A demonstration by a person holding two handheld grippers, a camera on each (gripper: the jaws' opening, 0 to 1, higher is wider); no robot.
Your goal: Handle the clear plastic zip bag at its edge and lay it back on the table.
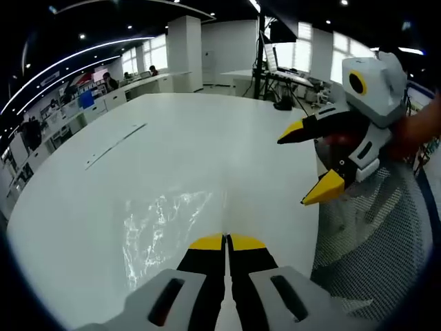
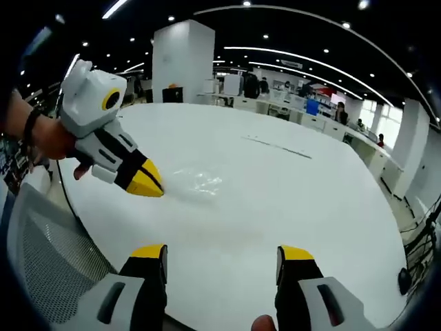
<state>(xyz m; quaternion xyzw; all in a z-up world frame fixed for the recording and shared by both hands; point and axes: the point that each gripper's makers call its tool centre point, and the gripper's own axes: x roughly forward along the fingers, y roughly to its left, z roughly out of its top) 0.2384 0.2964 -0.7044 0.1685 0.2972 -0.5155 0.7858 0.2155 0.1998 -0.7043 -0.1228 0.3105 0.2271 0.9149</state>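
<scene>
Zip bag [image 1: 165,221] lies flat on the desk [image 1: 172,138]; left gripper [image 1: 227,241] jaws pinch together at its six-o'clock edge, perhaps gripping, while right gripper [image 2: 222,254] jaws gape empty.

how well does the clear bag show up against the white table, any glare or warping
Left gripper view: zip bag reads only as faint crinkle glints on the white table; fisheye bends the table edge. Right gripper view: bag a pale sheen beside the left gripper, ceiling lights curve.
</scene>
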